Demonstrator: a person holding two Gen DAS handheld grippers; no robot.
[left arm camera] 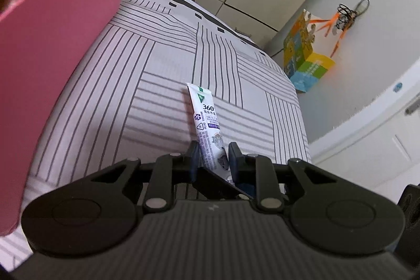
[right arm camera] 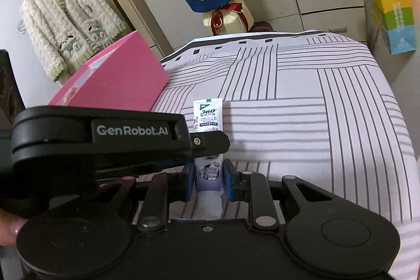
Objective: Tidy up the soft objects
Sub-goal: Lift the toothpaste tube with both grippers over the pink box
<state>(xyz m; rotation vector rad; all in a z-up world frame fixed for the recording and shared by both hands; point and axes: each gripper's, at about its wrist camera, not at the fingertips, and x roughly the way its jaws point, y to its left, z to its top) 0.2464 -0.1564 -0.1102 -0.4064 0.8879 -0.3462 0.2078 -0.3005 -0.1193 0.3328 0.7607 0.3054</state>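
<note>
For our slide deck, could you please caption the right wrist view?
Both grippers, right and left, clamp a toothpaste tube above a striped bedsheet.

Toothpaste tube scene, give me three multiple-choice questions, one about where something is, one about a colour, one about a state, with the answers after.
1. Where is the pink box relative to the toothpaste tube in the right wrist view?
A. To its left on the striped bedspread
B. To its right
C. On top of it

2. What colour is the tube's cap?
A. Red
B. White
C. Black

3. What state is the right hand-held gripper in?
A. Wide open, far from the tube
B. Shut on the tube
C. Out of view

Answers: 1 A, the box sits left of the tube on the bed. 2 B, the cap below the purple end is white. 3 B, both blue pads press the tube's sides; the left hand-held gripper holds the tube too.
</note>
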